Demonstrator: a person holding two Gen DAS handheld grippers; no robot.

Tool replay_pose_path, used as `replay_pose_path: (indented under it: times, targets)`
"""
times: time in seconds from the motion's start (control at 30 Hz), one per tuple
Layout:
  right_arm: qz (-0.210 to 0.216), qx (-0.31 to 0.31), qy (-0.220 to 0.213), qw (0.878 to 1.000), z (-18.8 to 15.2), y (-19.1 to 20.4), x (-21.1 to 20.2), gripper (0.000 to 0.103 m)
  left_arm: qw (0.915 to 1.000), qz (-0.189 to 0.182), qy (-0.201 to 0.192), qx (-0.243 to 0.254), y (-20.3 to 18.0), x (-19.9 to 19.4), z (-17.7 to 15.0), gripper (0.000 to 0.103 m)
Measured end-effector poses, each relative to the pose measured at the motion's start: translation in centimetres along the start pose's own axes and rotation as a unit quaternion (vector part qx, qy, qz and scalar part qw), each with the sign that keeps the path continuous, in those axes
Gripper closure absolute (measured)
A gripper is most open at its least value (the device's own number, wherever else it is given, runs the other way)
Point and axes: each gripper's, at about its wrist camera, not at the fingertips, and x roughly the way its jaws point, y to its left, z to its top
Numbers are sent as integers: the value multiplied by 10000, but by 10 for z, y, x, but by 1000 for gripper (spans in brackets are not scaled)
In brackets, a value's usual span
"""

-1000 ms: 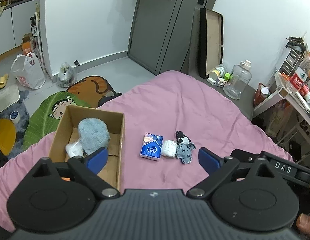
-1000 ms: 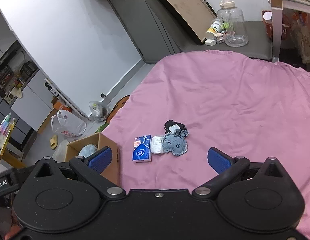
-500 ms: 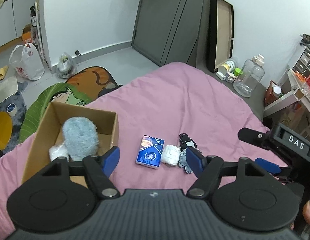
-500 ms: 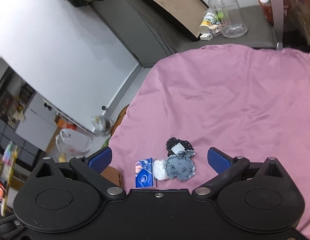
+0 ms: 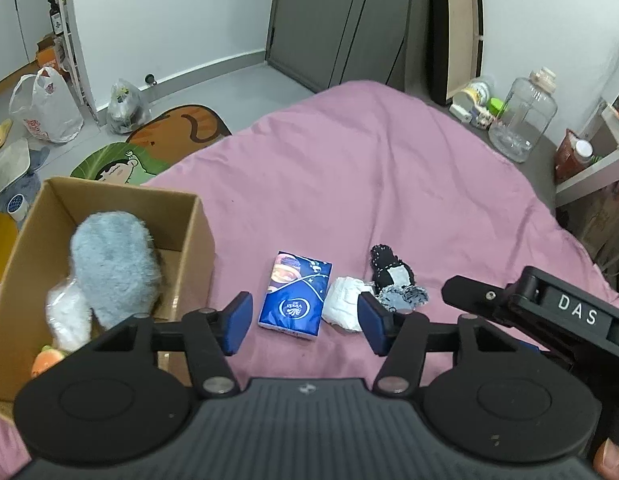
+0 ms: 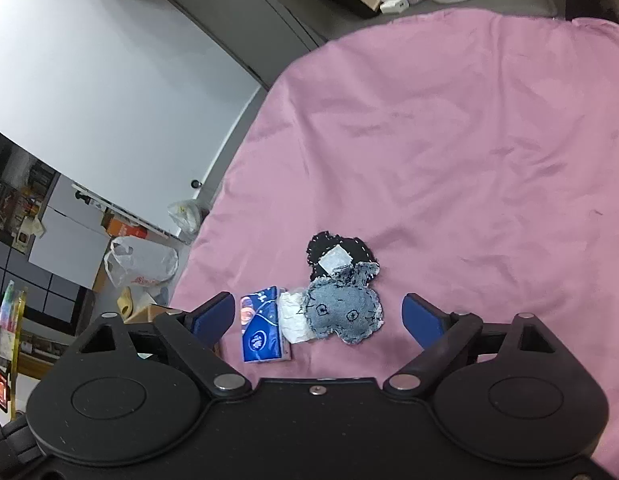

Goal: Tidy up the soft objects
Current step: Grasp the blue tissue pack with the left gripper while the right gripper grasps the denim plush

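While both jaws are closing, left gripper (image 5: 305, 322) narrower around tissue pack (image 5: 295, 294), right gripper (image 6: 319, 318) wide, neither holding anything.

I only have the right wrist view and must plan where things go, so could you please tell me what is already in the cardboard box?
Observer: A fluffy grey-blue plush fills much of the cardboard box.
Operator: Thank you. Is anything else inside?
Observer: Yes, a white bagged bundle leans against the plush.
Operator: And where is the left gripper?
Observer: The left gripper hangs over the blue tissue pack, jaws closing, pads not yet on it.
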Motion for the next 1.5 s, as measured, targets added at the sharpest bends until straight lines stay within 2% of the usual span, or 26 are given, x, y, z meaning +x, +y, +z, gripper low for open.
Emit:
replay_pose_path:
  times: [0.33, 0.6, 0.8, 0.9, 1.2, 1.23, 1.27, 1.3, 1.43, 1.5]
  targets:
    - [9, 80, 320, 9995, 3, 0, 34, 16, 9989, 256, 261, 286, -12, 48, -3, 49]
    - [-123, 250, 490, 9984, 3, -9, 52, 24, 9966, 422, 548, 445, -13, 79, -9, 51]
    - [-228, 301, 627, 9973, 2, -12, 65, 24, 9948, 661, 530, 571, -15, 94, -7, 51]
    - [-304, 348, 680, 9966, 2, -13, 72, 24, 9928, 622, 865, 540, -14, 110, -9, 51]
    - [-509, 263, 699, 9959, -2, -10, 86, 27, 9963, 447, 619, 387, -12, 91, -9, 53]
    - [-515, 248, 697, 9959, -2, -10, 86, 32, 9967, 414, 606, 353, -11, 87, -8, 53]
    - [-499, 245, 709, 9959, -2, -10, 86, 45, 9970, 375, 590, 322, -11, 82, -8, 53]
    - [-498, 249, 706, 9960, -2, -10, 85, 46, 9973, 341, 568, 305, -11, 79, -6, 53]
    - [-507, 174, 563, 9970, -3, -8, 77, 61, 9985, 207, 416, 275, -10, 58, -4, 53]
    - [-540, 71, 513, 9972, -4, -4, 73, 63, 9991, 123, 362, 199, -5, 48, -3, 53]
